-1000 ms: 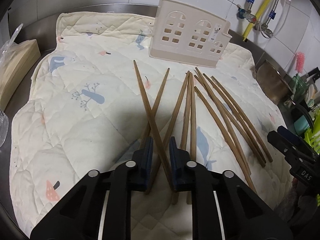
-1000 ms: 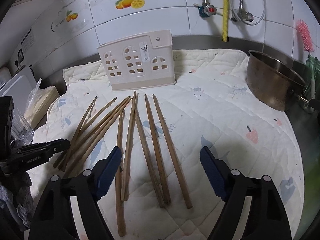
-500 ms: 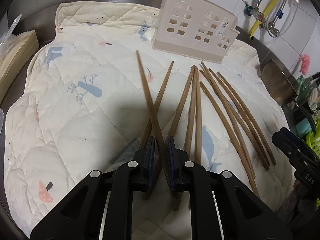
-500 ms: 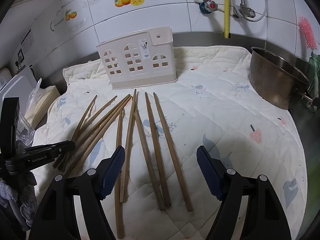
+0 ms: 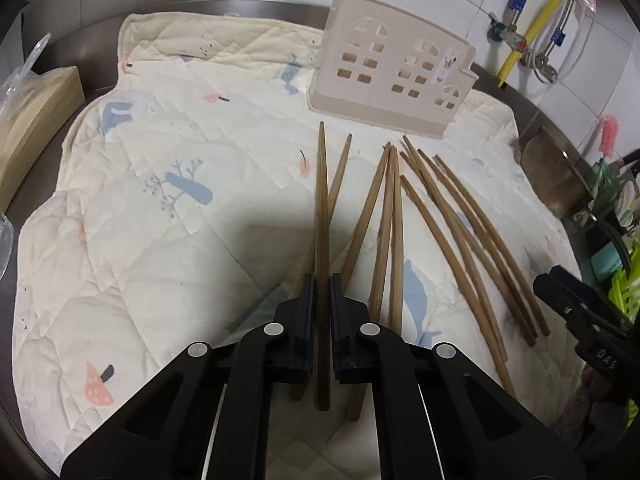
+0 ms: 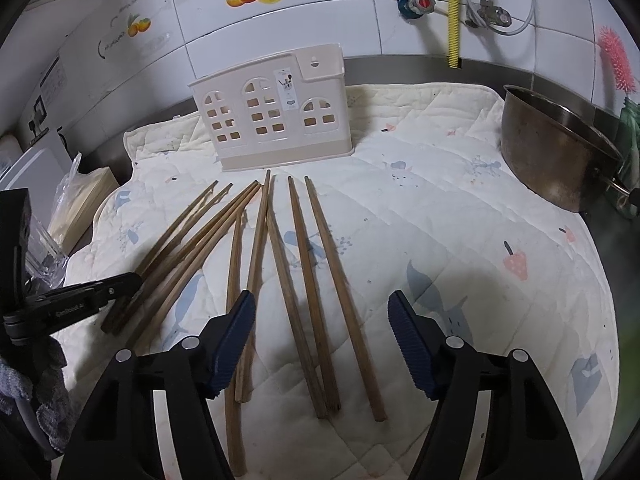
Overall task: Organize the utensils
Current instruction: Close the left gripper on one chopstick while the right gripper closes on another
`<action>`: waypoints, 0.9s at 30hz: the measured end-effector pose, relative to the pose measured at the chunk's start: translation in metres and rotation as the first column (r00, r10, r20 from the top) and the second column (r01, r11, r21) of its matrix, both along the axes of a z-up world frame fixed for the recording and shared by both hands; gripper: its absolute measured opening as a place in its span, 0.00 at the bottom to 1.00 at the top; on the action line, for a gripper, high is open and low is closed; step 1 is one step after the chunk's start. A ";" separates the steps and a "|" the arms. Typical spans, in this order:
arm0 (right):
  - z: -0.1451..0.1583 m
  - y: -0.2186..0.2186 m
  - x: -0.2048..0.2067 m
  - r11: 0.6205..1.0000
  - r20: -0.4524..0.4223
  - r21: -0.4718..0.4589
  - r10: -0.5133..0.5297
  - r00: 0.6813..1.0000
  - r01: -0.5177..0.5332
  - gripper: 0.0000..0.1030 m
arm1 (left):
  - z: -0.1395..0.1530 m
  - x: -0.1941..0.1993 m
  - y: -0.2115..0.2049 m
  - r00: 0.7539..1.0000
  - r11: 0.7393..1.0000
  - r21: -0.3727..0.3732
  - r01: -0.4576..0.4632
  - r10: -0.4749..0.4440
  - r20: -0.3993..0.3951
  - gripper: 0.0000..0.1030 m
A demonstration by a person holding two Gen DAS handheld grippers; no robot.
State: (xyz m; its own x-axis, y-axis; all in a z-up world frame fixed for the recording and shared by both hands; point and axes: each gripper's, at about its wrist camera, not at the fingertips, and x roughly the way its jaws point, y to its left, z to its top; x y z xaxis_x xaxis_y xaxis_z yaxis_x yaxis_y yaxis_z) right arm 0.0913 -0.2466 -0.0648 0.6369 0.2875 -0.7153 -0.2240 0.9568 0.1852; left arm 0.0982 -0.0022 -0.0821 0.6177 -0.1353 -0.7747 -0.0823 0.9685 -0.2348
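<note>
Several brown wooden chopsticks [image 6: 316, 280] lie fanned out on a quilted cream mat [image 6: 480, 248]. A beige house-shaped utensil holder [image 6: 272, 116] stands upright at the mat's far side; it also shows in the left wrist view [image 5: 392, 68]. My left gripper [image 5: 322, 280] is shut on one chopstick [image 5: 321, 208], held above the mat and pointing toward the holder. My right gripper [image 6: 322, 312] is open and empty, low over the right-hand chopsticks. The left gripper also shows in the right wrist view [image 6: 80, 300].
A steel pot [image 6: 556, 148] sits at the mat's right edge. A bagged tan box [image 5: 32, 120] stands left of the mat. Pipes and a yellow hose [image 6: 452, 12] run down the tiled back wall. A green rack [image 5: 624, 288] is at the far right.
My left gripper closed on the chopstick and lifted it; it swung from slanting left to pointing straight at the holder. My right gripper closed in slightly and stays open.
</note>
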 end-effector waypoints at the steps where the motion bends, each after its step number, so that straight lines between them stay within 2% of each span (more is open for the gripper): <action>1: 0.000 -0.001 0.000 1.000 -0.001 0.005 -0.002 1.000 0.002 0.61 | 0.002 -0.001 0.001 1.000 1.000 0.000 -0.001 0.001 0.005 0.06; 3: -0.001 -0.003 0.000 1.000 -0.001 -0.002 -0.006 1.000 0.006 0.60 | 0.008 -0.004 0.004 1.000 1.000 0.004 -0.008 0.008 0.022 0.06; 9: -0.008 -0.009 0.001 1.000 -0.029 -0.008 -0.014 0.999 0.013 0.47 | 0.029 -0.011 0.009 0.998 0.999 0.033 0.002 -0.004 0.068 0.06; 14: -0.016 -0.008 0.005 1.000 -0.058 -0.030 -0.005 0.998 0.003 0.35 | 0.036 -0.014 0.014 0.997 0.999 0.044 0.010 -0.014 0.076 0.06; 16: -0.020 -0.008 0.007 0.999 -0.064 -0.036 -0.002 0.998 0.000 0.32 | 0.035 -0.013 0.016 0.997 0.999 0.041 0.012 -0.015 0.071 0.06; 27: -0.020 -0.009 0.005 0.999 -0.063 -0.041 -0.002 0.998 0.000 0.30 | 0.004 -0.009 0.023 1.000 0.999 0.027 0.027 -0.027 -0.005 0.06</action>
